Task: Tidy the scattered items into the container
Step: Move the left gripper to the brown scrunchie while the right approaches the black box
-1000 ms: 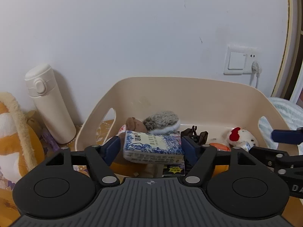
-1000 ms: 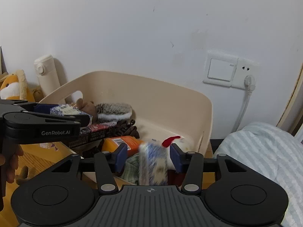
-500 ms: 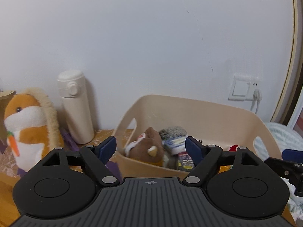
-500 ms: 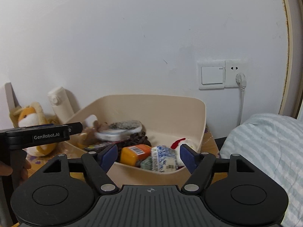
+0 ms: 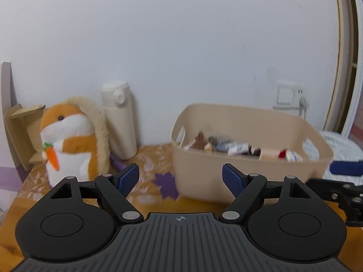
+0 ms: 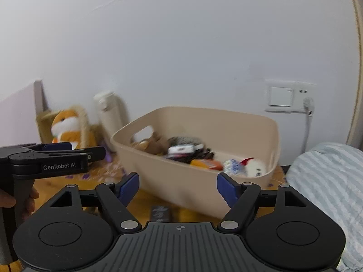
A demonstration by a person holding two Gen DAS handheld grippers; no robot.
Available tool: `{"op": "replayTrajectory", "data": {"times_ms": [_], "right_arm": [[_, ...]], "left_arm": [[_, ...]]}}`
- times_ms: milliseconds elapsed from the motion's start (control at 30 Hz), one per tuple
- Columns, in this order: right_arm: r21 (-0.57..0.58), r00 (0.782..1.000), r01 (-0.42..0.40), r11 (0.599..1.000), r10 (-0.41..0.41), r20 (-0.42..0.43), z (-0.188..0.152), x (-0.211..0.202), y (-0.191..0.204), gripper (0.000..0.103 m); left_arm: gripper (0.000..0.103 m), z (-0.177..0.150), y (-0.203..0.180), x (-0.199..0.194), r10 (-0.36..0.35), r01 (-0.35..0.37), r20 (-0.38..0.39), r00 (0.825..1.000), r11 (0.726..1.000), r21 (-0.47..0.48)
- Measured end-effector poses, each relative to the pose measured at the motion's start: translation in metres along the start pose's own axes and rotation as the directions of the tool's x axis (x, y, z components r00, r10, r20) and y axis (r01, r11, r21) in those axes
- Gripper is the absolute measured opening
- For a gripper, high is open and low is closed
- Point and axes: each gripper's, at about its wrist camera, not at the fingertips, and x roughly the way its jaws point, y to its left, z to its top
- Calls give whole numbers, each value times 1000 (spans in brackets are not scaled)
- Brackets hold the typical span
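A beige plastic bin (image 5: pixel 249 172) stands on the wooden table and holds several small items: a brown plush, a grey furry thing, blue-and-white packets, an orange packet and a white-and-red plush. It also shows in the right wrist view (image 6: pixel 199 181). My left gripper (image 5: pixel 180 178) is open and empty, pulled back in front of the bin's left corner. My right gripper (image 6: pixel 178 187) is open and empty, in front of the bin. A small dark flat item (image 6: pixel 161 213) lies on the table just before the bin.
An orange-and-white plush with a carrot (image 5: pixel 68 140) and a cream flask (image 5: pixel 119 122) stand left of the bin against the wall. A wooden stand (image 5: pixel 20 131) is at the far left. A striped blanket (image 6: pixel 329 192) lies to the right. A wall socket (image 6: pixel 290 96) is behind.
Both grippers let go of their blue-and-white packets into the bin, opened wide, and drew back and up from the bin.
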Motion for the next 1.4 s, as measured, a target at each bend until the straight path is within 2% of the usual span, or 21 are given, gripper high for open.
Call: {"op": "replayTrajectory", "data": {"times_ms": [267,600,867,1000,1400], "right_arm": [[-35,998,-27,999,25,-56,-21,11,28,78],[-51,993,-9,999,2,-121,-46,28,33,79],[-43,987,-13,999,6,-158,-58,39,32,80],[-46,986,-14,999,7,-165,-59,41,34,85],[-66,982,-7,998,-6,-189,-63,59,43,86]], "left_arm": [[82,-44,13,-13,-24,23,-74,997,999,-23],[82,-88,21,-4,-31,24,-159,987,999,-46],[82,-104,18,-6,-63,54,-179,982,997,-52],[82,-109,14,-7,-78,70,-190,979,996,-47],[82,-115,12,8,-66,56,-211,975,997,-54]]}}
